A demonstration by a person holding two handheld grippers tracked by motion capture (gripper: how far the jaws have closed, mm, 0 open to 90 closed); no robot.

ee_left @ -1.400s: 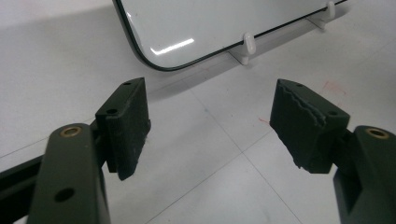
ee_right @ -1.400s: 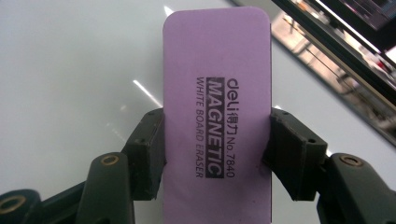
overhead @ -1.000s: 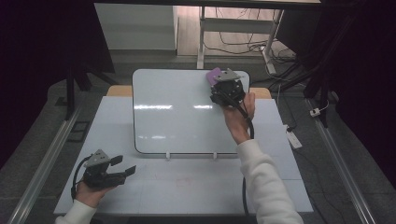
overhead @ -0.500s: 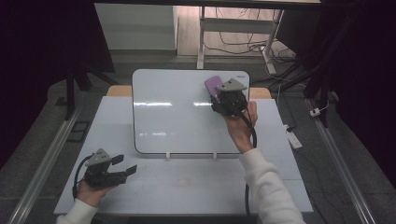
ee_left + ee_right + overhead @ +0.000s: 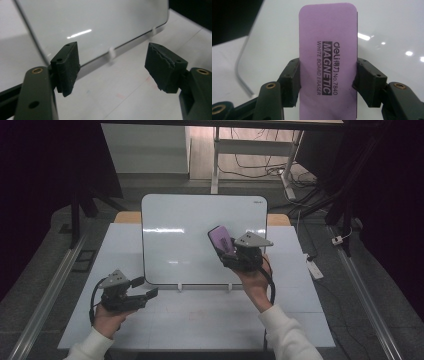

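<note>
Right gripper view reads "MAGNETIC" on eraser [image 5: 328, 67].

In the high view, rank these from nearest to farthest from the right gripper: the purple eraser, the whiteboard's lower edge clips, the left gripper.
1. Purple eraser: held between the right gripper's fingers, over the whiteboard.
2. Lower edge clips: just below it, on the board's near edge.
3. Left gripper: far off at the table's near left.

I count one whiteboard [image 5: 190, 235], one purple eraser [image 5: 220, 238], two grippers, left [image 5: 142, 287] and right [image 5: 226, 251], and one table [image 5: 200, 320].
</note>
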